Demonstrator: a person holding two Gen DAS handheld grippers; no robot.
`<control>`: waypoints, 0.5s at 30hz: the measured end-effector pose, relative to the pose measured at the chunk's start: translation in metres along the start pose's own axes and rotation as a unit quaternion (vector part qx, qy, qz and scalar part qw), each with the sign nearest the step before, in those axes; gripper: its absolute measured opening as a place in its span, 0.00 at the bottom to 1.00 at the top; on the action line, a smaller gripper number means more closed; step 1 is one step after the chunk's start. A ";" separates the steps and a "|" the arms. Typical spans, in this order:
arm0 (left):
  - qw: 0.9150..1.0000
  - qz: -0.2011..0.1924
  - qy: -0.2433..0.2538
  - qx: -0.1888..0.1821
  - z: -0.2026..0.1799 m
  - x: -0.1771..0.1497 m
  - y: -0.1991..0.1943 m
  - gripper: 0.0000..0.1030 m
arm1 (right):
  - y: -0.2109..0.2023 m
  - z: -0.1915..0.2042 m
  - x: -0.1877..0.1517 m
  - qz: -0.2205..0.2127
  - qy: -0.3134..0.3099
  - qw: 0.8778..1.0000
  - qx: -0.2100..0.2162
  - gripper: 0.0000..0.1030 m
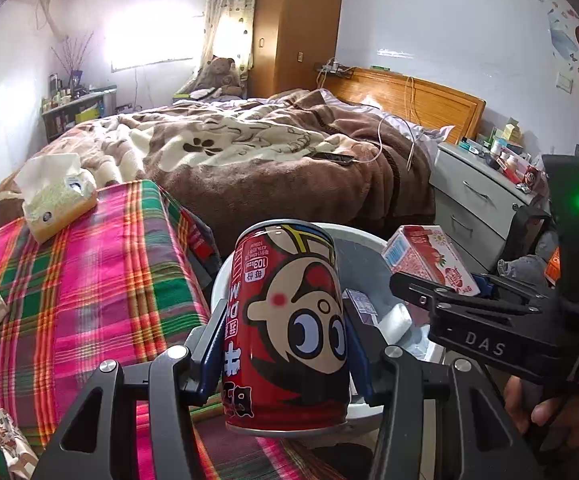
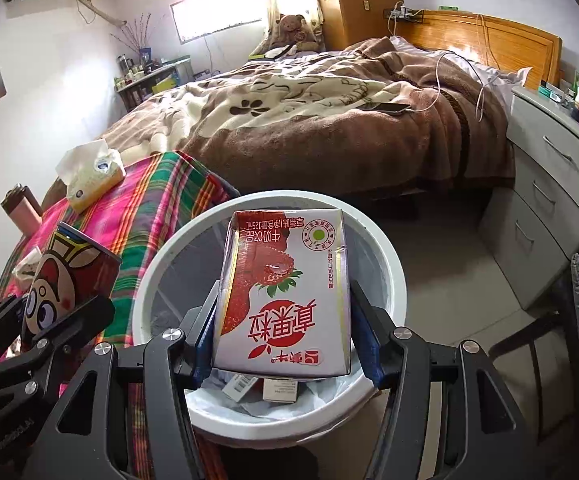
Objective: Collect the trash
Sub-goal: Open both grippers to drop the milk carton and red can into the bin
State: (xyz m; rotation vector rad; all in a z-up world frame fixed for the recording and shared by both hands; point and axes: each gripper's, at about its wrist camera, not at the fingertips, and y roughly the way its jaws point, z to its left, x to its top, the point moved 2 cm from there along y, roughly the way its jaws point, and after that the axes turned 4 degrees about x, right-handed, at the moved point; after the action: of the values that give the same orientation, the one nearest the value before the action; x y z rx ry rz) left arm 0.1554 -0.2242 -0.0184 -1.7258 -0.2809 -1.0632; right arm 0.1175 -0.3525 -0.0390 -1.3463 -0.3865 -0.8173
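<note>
Red can [image 1: 285, 328], plaid pink-green cloth [image 1: 89, 264]

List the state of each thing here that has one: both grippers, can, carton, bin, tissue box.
left gripper: shut on the red can
red can: held upside down
right gripper: shut on the milk carton
milk carton: held over the bin
bin: open, lined, trash inside
tissue box: open, tissue sticking out

Home bedroom, unmade bed [image 1: 257, 148], wardrobe [image 1: 297, 28]

Both tools black w/ silver screws, blue pads (right tool [image 1: 465, 280] marked "DAS").
</note>
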 end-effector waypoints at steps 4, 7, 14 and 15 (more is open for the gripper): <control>1.000 0.004 -0.002 0.002 -0.002 0.000 0.008 0.51 | 0.006 -0.004 0.000 0.009 0.001 1.000 -0.005 0.57; 1.000 0.005 -0.007 0.002 -0.002 0.002 0.011 0.51 | 0.009 -0.006 -0.001 0.015 -0.001 1.000 -0.010 0.57; 1.000 0.001 -0.006 0.005 -0.002 0.005 0.013 0.60 | 0.010 -0.007 0.000 0.014 -0.011 1.000 -0.023 0.61; 1.000 0.001 -0.007 0.004 -0.001 0.004 0.013 0.60 | 0.009 -0.007 0.000 0.012 -0.011 1.000 -0.025 0.67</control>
State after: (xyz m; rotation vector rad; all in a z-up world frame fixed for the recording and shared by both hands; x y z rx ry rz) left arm 0.1652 -0.2321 -0.0232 -1.7271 -0.2920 -1.0474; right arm 0.1224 -0.3589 -0.0466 -1.4045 -0.3687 -0.7981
